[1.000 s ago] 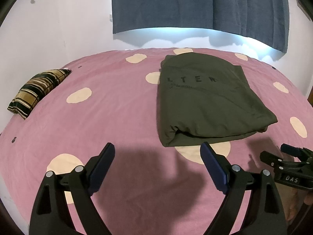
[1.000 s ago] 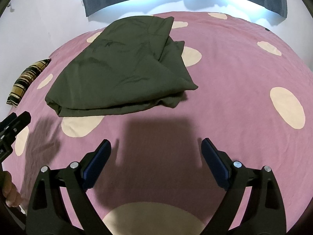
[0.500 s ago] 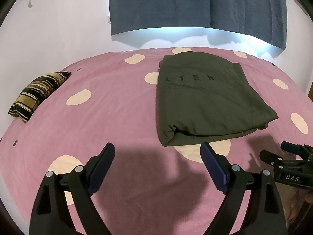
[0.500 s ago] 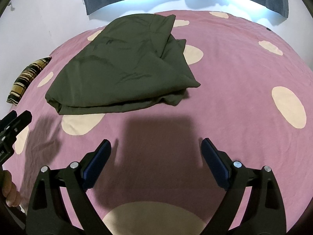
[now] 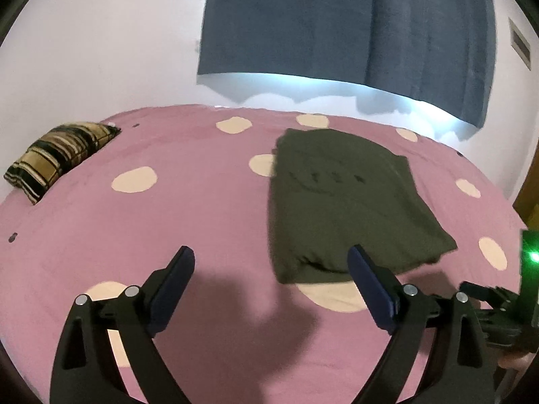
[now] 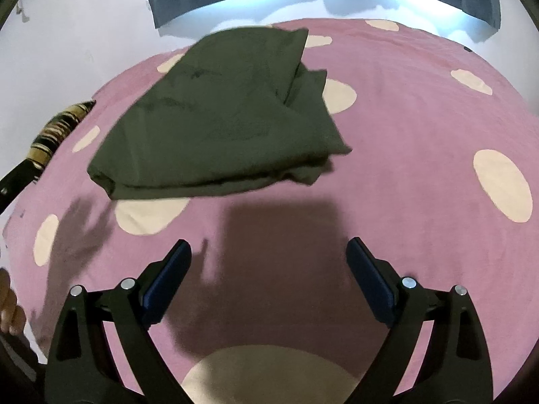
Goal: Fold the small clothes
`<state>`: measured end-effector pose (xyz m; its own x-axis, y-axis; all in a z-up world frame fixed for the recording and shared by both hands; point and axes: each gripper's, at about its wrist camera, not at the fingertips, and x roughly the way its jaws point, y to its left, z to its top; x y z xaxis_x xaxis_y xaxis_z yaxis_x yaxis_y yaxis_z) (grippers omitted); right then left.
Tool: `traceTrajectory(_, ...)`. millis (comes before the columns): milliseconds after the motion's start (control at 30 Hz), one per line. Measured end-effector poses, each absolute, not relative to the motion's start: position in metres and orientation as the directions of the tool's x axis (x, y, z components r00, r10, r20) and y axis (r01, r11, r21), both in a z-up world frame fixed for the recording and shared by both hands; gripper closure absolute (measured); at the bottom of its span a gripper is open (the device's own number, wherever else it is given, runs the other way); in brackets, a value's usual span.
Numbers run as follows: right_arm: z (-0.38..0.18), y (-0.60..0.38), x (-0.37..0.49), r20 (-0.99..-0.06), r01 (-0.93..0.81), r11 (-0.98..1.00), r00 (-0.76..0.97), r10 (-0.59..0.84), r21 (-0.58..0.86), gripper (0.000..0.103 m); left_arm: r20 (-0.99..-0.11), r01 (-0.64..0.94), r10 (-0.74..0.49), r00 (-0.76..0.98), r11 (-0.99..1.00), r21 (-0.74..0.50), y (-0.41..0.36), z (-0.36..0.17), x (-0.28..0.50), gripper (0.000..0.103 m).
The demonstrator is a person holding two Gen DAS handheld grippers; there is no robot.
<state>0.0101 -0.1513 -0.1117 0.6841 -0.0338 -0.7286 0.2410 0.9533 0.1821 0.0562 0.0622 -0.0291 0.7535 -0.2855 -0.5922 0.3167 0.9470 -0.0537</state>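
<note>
One folded garment [image 5: 347, 202], one striped pillow [image 5: 57, 160] and two hand-held grippers are in view, all over a pink bedspread [image 5: 168, 222] dotted with cream spots. A dark blue curtain [image 5: 337, 23] hangs on the white wall beyond the bed's far edge.

The garment is dark olive green, folded into a thick rectangular bundle with several layers showing along its near edge. Dark lettering runs across its top face, too blurred to read. In the right wrist view the garment [image 6: 222, 128] shows a loose flap sticking out at its right side, and its near edge overlaps a cream spot. It lies about mid-bed, nearer the far edge than the near one, apart from both grippers.

The pillow, striped in black, tan and white, sits at the bed's left edge, well apart from the garment.

The left gripper [image 5: 269, 262] has its jaws spread wide and holds nothing; it hangs over the bedspread near the garment's near edge. The right gripper [image 6: 267, 256] is likewise spread wide and empty, above bare bedspread just short of the garment.
</note>
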Motion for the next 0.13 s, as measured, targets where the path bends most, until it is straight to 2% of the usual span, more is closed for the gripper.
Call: traceTrajectory(133, -0.092, -0.169, 0.003, -0.699, 0.241, 0.942, 0.715, -0.011, 0.232, 0.01, -0.608, 0.204, -0.205, 0.767, 0.976, -0.072, 0.094, -0.022, 0.103, 0.012)
